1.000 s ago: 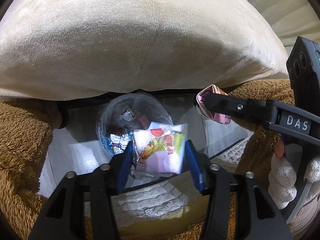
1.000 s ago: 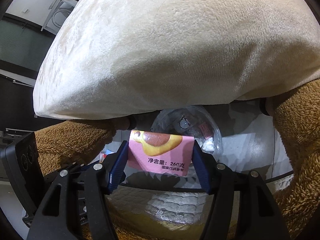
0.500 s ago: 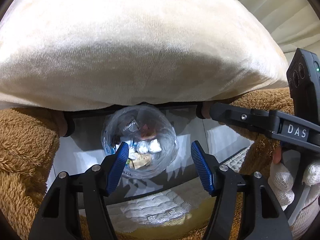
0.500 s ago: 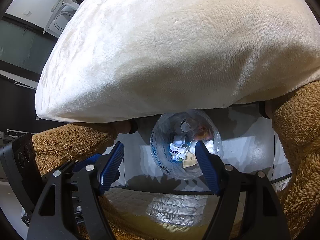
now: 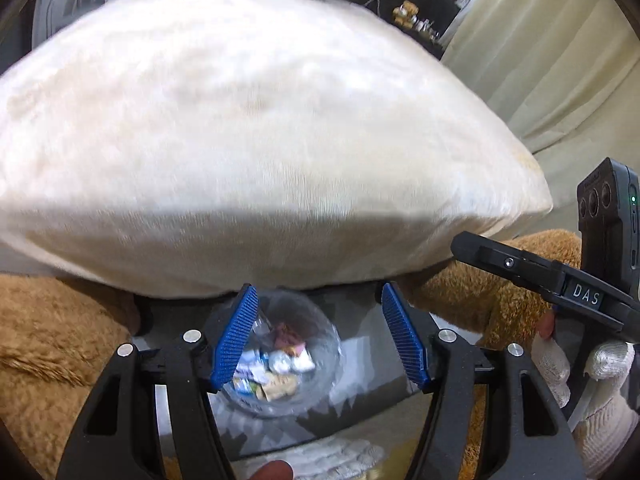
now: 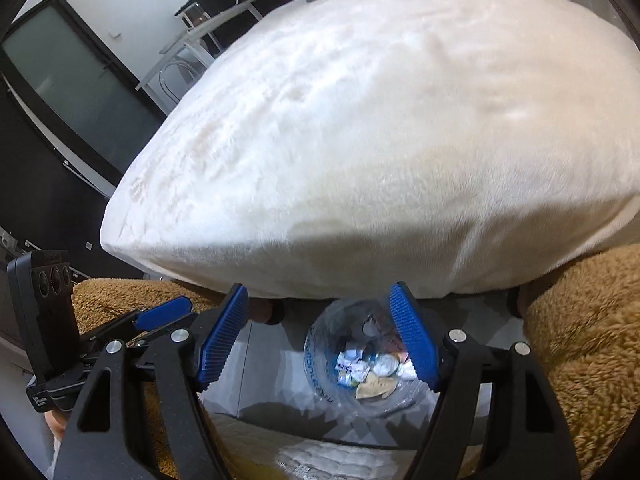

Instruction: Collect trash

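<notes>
Both sets of fingers are spread wide and pinching nothing: the left gripper [image 5: 320,336] and the right gripper [image 6: 320,334] each hang with blue pads apart above a clear trash bin [image 5: 280,364] on the floor. Down inside that bin sits a heap of crumpled wrappers [image 5: 276,368], so the trash in view is already collected. Bin position is the key relation here: it lies below and slightly ahead of both grippers, seen between the left pads and just inside the right-hand pad of the right gripper in its own view [image 6: 370,364]. Neither hand looks clearly nearer; they sit side by side, the right gripper [image 5: 520,268] showing at the edge of the left view. A big cream cushion [image 5: 248,140] looms just beyond, flanked by brown plush [image 6: 580,340]. No loose trash shows outside the bin, so my call is the next move means searching elsewhere.
</notes>
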Demonstrator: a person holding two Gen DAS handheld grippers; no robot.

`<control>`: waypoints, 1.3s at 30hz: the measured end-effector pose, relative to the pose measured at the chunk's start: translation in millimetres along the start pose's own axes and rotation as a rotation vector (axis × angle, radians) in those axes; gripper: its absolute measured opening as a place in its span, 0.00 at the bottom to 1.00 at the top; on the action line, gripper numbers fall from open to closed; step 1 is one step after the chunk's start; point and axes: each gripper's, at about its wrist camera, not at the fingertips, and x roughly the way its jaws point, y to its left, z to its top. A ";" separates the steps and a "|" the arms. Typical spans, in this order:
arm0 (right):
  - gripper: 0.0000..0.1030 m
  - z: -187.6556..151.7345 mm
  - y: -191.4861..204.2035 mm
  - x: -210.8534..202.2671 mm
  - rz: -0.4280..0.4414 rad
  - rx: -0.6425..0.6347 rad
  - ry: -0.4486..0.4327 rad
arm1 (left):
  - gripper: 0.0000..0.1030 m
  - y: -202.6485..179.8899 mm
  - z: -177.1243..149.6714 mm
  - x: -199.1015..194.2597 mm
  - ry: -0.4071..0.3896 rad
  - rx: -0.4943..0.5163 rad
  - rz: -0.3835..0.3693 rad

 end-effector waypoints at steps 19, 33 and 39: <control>0.73 4.2 27.2 -63.5 -0.135 -0.302 -0.376 | 0.71 -24.3 7.6 -76.5 -0.399 0.206 0.074; 0.95 0.2 33.7 -68.9 -0.151 -0.328 -0.446 | 0.94 -25.1 6.2 -84.3 -0.471 0.216 0.104; 0.95 0.1 34.1 -68.0 -0.153 -0.330 -0.448 | 0.94 -25.2 6.2 -84.9 -0.476 0.214 0.113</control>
